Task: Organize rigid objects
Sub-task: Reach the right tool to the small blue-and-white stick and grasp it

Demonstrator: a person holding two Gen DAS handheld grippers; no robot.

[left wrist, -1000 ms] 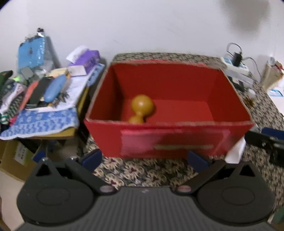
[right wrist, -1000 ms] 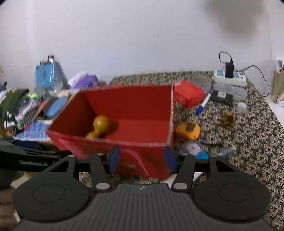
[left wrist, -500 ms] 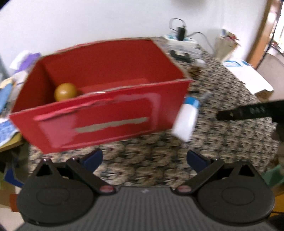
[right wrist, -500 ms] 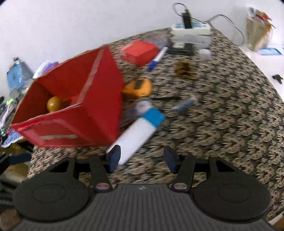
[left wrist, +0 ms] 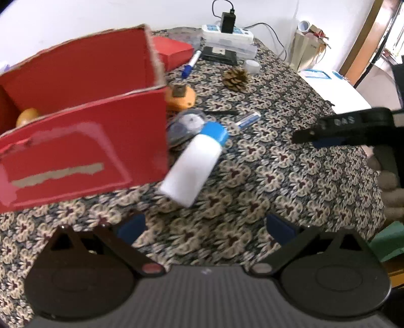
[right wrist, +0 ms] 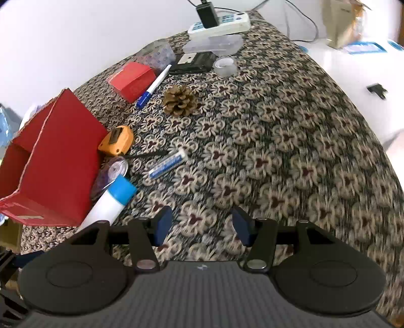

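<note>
An open red cardboard box [left wrist: 83,136] [right wrist: 58,161] stands on the patterned table with a yellow-brown rounded object [left wrist: 26,116] inside. A white bottle with a blue cap [left wrist: 194,161] [right wrist: 111,201] lies beside the box's right wall. Near it lie an orange tape measure [right wrist: 116,140], a tape roll [right wrist: 115,171], a small blue-white tube [right wrist: 168,163], a pinecone [right wrist: 179,100], a blue marker [right wrist: 152,87] and a small red box [right wrist: 131,81]. My left gripper [left wrist: 205,227] is open and empty, in front of the bottle. My right gripper [right wrist: 200,225] is open and empty over bare tablecloth; it also shows in the left wrist view [left wrist: 348,126].
A power strip with a charger [right wrist: 219,24], a clear plastic case [right wrist: 212,45], a black device [right wrist: 194,61] and a clear tape ring [right wrist: 224,66] sit at the table's far end. A white surface [right wrist: 366,75] lies to the right of the table.
Both grippers have swung right, away from the box front. The box now sits at the left of both views and the bottle and loose items have come into view.
</note>
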